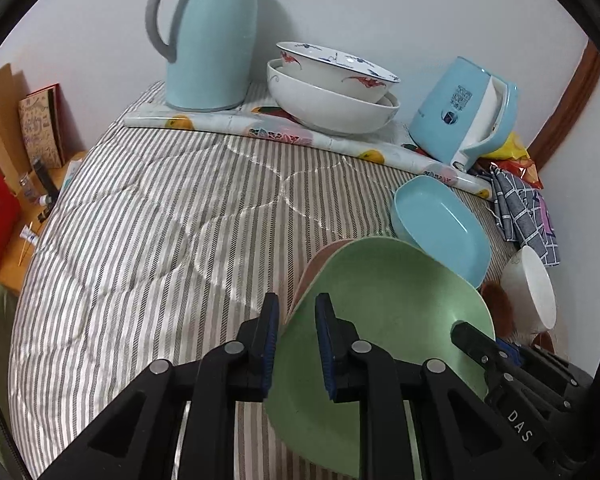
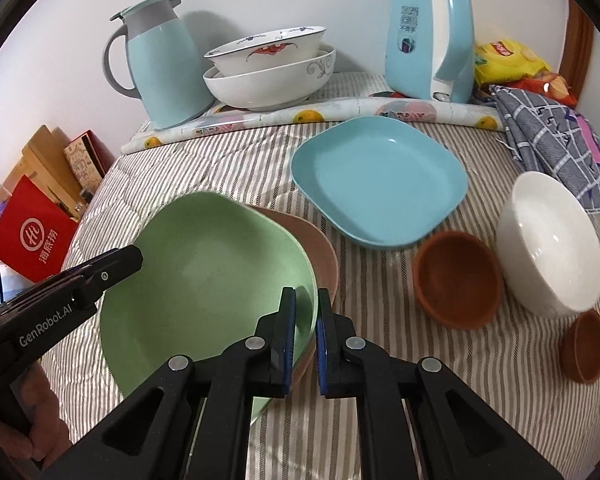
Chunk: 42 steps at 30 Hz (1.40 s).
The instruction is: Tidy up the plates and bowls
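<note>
My right gripper (image 2: 304, 334) pinches the green plate's (image 2: 204, 276) near-right rim; my left gripper (image 1: 297, 344) straddles its left edge, slightly parted, over the pink plate (image 2: 320, 248).

Legible text, by item. Left gripper (image 2: 138, 258), seen at near left in the right wrist view: white lettering "GenRobot.AI" along its black body. Right gripper (image 1: 458, 330), seen at near right in the left wrist view: white letters "DAS" on its black body. Red bag (image 2: 32, 236), far left beside the bed: white circular logo above three white Chinese characters, "海底捞". Blue kettle (image 2: 424, 36), far right: printed characters, too small to read.
</note>
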Each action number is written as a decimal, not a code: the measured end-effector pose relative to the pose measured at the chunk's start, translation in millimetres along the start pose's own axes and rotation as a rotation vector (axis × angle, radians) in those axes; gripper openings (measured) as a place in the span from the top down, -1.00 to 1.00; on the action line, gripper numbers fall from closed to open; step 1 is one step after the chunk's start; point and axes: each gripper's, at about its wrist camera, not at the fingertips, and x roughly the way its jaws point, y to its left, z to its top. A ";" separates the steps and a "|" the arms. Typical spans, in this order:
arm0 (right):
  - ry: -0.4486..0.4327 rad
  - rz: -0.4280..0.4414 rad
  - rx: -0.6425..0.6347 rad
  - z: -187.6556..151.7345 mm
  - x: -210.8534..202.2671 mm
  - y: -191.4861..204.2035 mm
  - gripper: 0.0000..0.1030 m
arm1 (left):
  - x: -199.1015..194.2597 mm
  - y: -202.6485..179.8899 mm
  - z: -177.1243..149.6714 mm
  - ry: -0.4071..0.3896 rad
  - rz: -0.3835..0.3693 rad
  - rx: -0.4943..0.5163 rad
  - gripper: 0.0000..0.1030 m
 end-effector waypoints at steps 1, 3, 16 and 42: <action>-0.003 0.000 -0.001 1.4 1.8 -0.4 0.83 | 1.7 -0.6 1.1 -0.001 0.000 0.004 0.66; -0.006 -0.007 -0.008 2.8 5.6 -0.3 0.83 | 5.4 -1.1 2.3 -0.002 0.004 0.012 0.70; -0.016 -0.043 -0.033 16.6 26.6 -8.2 0.84 | 23.8 -5.0 6.6 0.004 -0.001 0.002 0.76; -0.203 -0.128 -0.031 -4.4 -66.9 -55.8 -0.17 | -21.0 -56.3 16.0 -0.065 0.000 0.057 -0.09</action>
